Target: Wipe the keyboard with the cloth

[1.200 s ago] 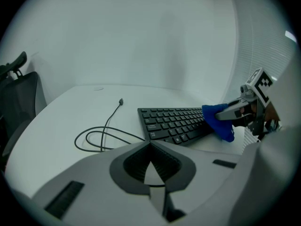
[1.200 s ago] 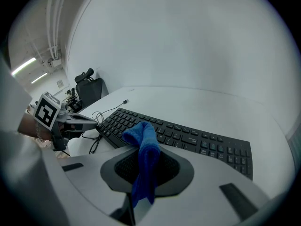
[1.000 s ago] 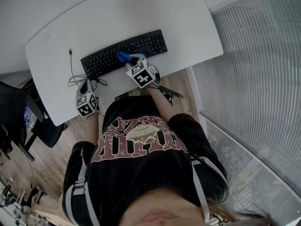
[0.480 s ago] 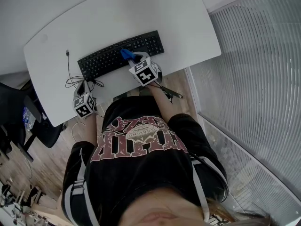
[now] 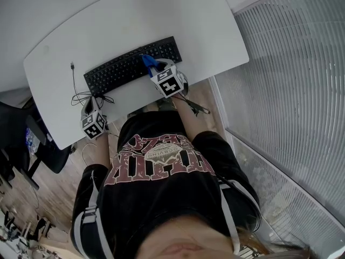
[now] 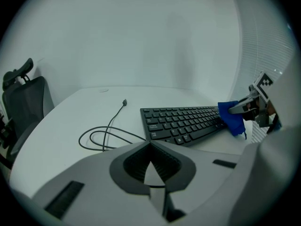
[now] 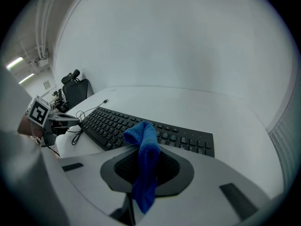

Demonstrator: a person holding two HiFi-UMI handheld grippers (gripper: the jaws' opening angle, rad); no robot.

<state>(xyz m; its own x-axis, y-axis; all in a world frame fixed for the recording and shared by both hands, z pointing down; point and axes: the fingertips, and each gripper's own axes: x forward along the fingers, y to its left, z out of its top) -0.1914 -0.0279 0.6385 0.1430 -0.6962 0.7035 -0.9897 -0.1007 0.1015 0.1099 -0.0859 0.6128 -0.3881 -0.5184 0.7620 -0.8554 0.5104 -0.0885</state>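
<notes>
Keyboard (image 5: 118,70) lies slantwise on the white desk (image 5: 183,20), toward the person's edge. Its cable (image 6: 106,134) is looped loose on the desk off its left end.

Blue cloth (image 7: 144,159) is w/ the right gripper (image 7: 141,175): jaws clamped on its lower part, bunched top end poking fwd past the tips. In head view that bunched end sits over the keyboard's near rows, a bit right of centre. From the left gripper view it hangs down at the keys' front edge (touching or just above, can't tell for sure).

Left gripper (image 6: 150,173) is well apart from all that, low by the desk's near-left edge, beside the cable loops. Its jaws are together w/ nothing btw them, and it isn't steadying the keyboard.

Step in hand, as I read it: the wipe itself, cloth set at the keys for a pass.

Next move prob. calls for:
- a light downward press so the cloth actually rubs the keycaps
- a sweep along the length toward the ends not covered
- then a shift to the far rows

The free end may flop or fold under. Keyboard isn't held, so too hard a push could slide it.
</notes>
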